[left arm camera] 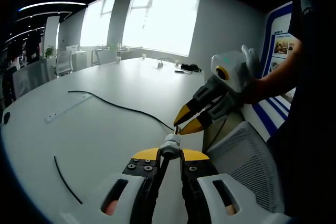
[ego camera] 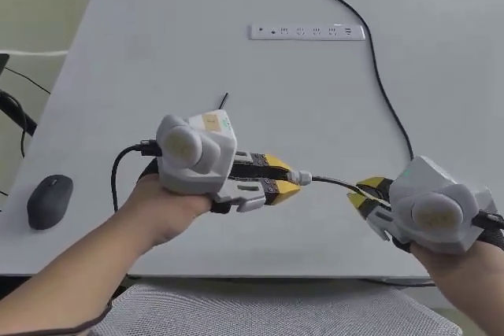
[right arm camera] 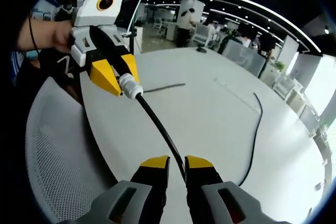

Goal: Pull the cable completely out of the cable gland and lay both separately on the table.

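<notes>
My left gripper (ego camera: pixel 290 180) is shut on a white cable gland (ego camera: pixel 299 178), held above the table's near edge; the gland (left arm camera: pixel 170 144) sits between its yellow tips. A black cable (ego camera: pixel 335 183) runs from the gland to my right gripper (ego camera: pixel 361 193), which is shut on it. In the right gripper view the cable (right arm camera: pixel 157 127) stretches from the gland (right arm camera: pixel 129 84) down between my yellow fingertips (right arm camera: pixel 177 163). In the left gripper view the right gripper (left arm camera: pixel 182 120) closes on the cable just past the gland.
A white power strip (ego camera: pixel 307 32) with a long black cord (ego camera: pixel 380 78) lies at the back of the grey table (ego camera: pixel 157 76). A short black cable piece (ego camera: pixel 224 101) lies mid-table. A dark mouse (ego camera: pixel 49 201) sits near the left edge. A mesh chair (ego camera: pixel 260 308) is below.
</notes>
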Demonstrator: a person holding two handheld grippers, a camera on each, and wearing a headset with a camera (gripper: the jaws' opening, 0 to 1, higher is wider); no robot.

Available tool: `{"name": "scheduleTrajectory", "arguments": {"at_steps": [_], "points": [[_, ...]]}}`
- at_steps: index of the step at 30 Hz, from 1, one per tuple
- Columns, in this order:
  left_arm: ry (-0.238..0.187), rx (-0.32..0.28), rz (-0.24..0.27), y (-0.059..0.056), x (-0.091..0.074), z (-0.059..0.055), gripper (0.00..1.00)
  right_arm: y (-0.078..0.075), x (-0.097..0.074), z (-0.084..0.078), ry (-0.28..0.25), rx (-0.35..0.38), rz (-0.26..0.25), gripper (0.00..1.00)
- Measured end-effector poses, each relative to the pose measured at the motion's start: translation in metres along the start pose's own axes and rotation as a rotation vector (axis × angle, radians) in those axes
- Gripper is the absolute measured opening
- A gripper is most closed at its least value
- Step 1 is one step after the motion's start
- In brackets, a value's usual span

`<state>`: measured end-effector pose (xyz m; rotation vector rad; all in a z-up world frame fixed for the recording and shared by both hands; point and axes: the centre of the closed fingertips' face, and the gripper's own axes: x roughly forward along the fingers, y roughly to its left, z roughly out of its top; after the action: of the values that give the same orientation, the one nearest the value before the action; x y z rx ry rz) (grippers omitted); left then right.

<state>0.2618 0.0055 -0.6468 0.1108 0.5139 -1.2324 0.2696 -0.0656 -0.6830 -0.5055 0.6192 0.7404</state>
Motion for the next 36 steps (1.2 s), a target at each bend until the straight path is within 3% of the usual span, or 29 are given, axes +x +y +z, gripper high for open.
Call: {"name": "scheduleTrajectory", "arguments": {"at_steps": [7,13,16,20,24,36], "points": [[0.014,0.011,-0.009,-0.005,0.003,-0.003,0.15,0.021,-0.003,0.029,-0.044,-0.17,0.017,0.11],[0.033,0.022,-0.007,-0.005,0.005,-0.006,0.15,0.03,0.002,0.04,-0.062,-0.214,0.025,0.05],[0.037,0.024,-0.006,-0.006,0.005,-0.006,0.15,0.036,0.004,0.043,-0.072,-0.235,0.048,0.05],[0.037,0.022,-0.012,-0.007,0.007,-0.005,0.15,0.037,0.006,0.043,-0.068,-0.27,0.043,0.04],[0.038,0.028,-0.012,-0.007,0.008,-0.005,0.15,0.032,0.005,0.043,-0.073,-0.246,0.028,0.02],[0.034,0.034,-0.012,-0.007,0.012,-0.003,0.15,0.029,0.007,0.038,-0.077,-0.166,0.05,0.01]]}}
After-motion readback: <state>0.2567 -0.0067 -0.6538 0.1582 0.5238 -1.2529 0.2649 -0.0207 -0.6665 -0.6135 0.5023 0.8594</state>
